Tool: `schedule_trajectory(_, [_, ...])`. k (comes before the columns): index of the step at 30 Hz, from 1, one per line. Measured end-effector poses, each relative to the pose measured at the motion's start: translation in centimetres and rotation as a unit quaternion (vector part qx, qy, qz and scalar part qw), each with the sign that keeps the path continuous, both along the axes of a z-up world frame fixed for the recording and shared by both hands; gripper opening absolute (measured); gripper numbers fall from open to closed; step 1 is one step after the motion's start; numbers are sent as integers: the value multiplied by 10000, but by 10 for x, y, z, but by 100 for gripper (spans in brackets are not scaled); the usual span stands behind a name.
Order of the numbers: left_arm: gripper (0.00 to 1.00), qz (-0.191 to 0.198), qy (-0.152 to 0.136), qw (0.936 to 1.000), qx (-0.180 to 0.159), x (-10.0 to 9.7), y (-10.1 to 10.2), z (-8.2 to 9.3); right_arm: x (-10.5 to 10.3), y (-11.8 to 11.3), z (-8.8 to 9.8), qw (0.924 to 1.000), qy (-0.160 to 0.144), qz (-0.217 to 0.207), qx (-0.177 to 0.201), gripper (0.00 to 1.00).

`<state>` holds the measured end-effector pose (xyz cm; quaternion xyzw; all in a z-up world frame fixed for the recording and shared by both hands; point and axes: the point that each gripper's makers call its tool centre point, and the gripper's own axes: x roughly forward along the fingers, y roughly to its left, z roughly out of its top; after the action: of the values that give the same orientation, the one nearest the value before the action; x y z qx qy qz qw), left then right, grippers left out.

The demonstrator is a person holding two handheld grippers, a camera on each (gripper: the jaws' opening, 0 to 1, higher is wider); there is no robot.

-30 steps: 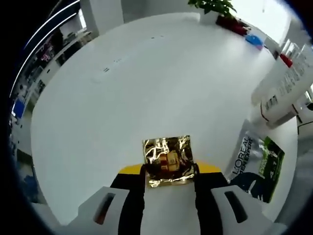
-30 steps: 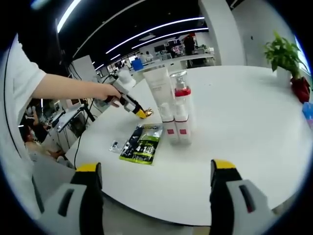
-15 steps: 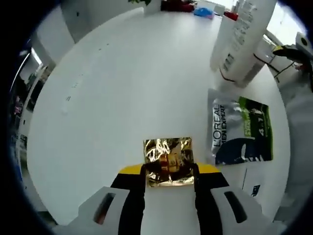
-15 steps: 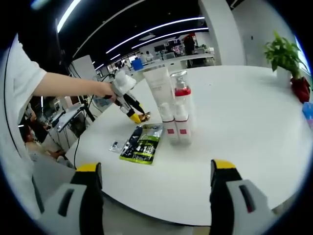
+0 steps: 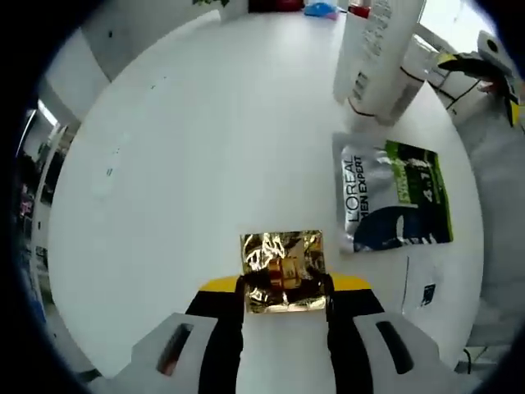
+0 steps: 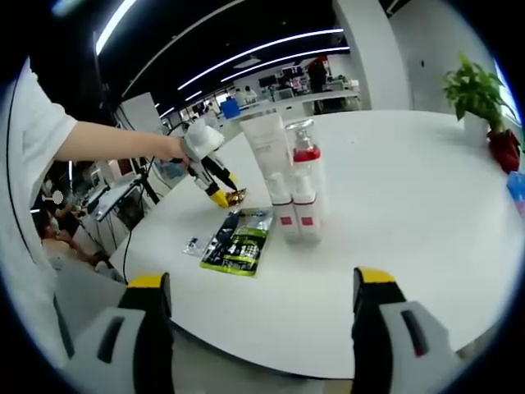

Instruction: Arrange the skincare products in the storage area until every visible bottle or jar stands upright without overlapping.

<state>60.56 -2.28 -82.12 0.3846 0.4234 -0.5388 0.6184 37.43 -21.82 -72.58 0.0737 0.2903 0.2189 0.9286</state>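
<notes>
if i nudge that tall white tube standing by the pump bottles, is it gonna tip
Probably yes. The tall white tube stands on its narrow cap end and widens upward, so a push high up would likely topple it. It looks light, so a low nudge may slide it across the smooth white table. The pump bottles beside it could brace one side.

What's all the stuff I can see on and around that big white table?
Gold foil packet: one, shiny gold, clamped in the left gripper above the table.
Sachet: one, silver, green and black, printed L'Oreal Men Expert, lying flat beside the bottles.
Skincare bottles: a standing cluster, white with red trim, mid-table; exact count unclear.
Small label: one, white, flat near the sachet.
Potted plant: one, green in a red pot, far edge.
Table: one, white, round.
Left gripper: black jaws, yellow tips, held by the person's hand.
Right gripper: open, over the near table edge.
</notes>
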Motion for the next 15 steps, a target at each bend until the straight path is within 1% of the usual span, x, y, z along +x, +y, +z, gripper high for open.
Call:
schedule_trajectory(9, [36,-265,24,9995,147,-15,9,8,0,1,1,10000,-33,27,-16,92])
schedule_trajectory(15, [36,-369,68,9991,219,-27,14,9,0,1,2,10000,-63,36,-30,92])
